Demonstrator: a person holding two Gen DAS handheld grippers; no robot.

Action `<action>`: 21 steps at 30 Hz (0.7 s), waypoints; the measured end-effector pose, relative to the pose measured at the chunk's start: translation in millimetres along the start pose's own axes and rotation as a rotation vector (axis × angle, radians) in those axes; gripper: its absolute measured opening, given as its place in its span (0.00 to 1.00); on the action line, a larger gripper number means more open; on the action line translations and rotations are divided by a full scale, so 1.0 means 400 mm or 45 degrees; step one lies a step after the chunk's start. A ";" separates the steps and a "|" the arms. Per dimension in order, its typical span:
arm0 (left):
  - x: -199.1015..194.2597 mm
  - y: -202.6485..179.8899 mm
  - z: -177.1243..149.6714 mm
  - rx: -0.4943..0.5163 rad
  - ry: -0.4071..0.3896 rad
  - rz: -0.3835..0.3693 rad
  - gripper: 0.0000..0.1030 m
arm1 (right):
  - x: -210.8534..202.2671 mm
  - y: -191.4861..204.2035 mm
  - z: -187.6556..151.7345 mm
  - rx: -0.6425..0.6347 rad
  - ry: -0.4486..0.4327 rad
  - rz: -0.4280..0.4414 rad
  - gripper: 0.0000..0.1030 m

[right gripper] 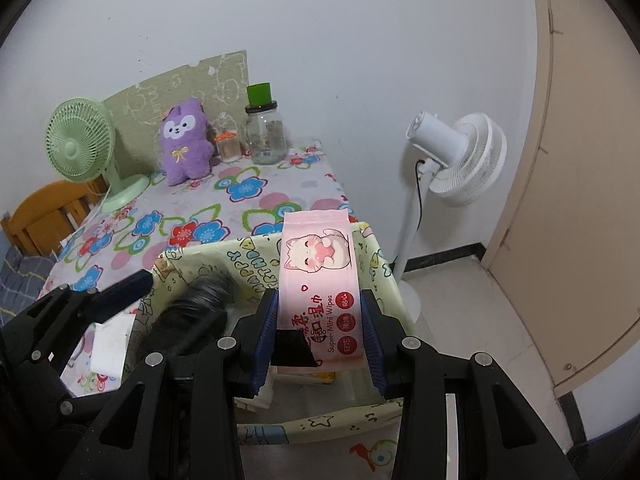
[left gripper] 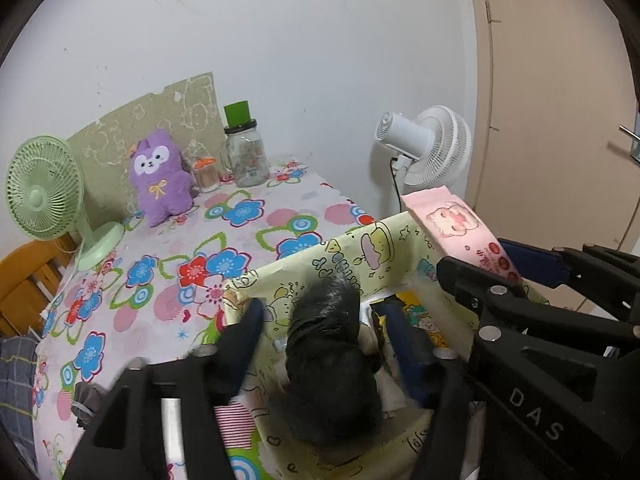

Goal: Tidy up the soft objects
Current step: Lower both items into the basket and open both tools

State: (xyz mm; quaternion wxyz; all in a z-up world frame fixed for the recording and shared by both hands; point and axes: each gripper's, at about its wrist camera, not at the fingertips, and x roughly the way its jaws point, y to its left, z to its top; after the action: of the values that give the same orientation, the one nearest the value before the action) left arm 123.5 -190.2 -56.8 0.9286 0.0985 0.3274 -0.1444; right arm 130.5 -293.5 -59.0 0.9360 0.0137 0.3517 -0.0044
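A yellow cartoon-print fabric box (left gripper: 360, 240) stands at the near right corner of the flowered table. My left gripper (left gripper: 324, 316) reaches into it, open, with a black furry soft thing (left gripper: 332, 368) lying between its fingers; a gap shows on either side of it. In the right wrist view the same furry thing (right gripper: 200, 300) lies low in the box (right gripper: 208, 252). My right gripper (right gripper: 320, 320) is shut on a pink pack of wet wipes (right gripper: 316, 264), held lengthwise above the box's right side. The pack (left gripper: 456, 220) also shows in the left wrist view.
At the back of the table are a purple plush (left gripper: 160, 176), a green desk fan (left gripper: 44, 192), a glass jar with a green lid (left gripper: 246, 156) and a small orange-lidded jar (left gripper: 206, 174). A white standing fan (right gripper: 452, 156) is on the floor to the right, a wooden chair (left gripper: 24, 280) to the left.
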 end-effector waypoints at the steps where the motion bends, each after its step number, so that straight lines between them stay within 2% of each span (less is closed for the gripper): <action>1: 0.002 0.002 0.000 -0.002 0.003 -0.011 0.69 | 0.004 -0.001 -0.001 0.004 0.003 0.006 0.42; 8: 0.014 -0.004 -0.007 0.023 0.015 -0.009 0.80 | 0.028 0.005 -0.003 0.010 0.030 0.039 0.42; 14: 0.023 -0.005 -0.006 0.018 0.030 0.008 0.81 | 0.045 0.003 -0.002 0.040 0.077 0.038 0.43; 15: 0.024 -0.002 -0.006 0.018 0.033 0.007 0.81 | 0.045 0.003 -0.003 0.042 0.079 0.033 0.45; 18: 0.024 -0.003 -0.006 0.020 0.039 0.007 0.81 | 0.039 0.000 -0.004 0.050 0.068 0.022 0.66; 21: 0.019 0.002 -0.004 0.009 0.038 0.004 0.83 | 0.024 -0.003 -0.004 0.060 0.037 0.011 0.73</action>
State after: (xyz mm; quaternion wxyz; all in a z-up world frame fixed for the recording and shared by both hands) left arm 128.4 -190.5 -62.9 0.9235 0.1046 0.3404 -0.1428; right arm 136.5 -294.5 -66.5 0.9303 0.0374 0.3649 -0.0086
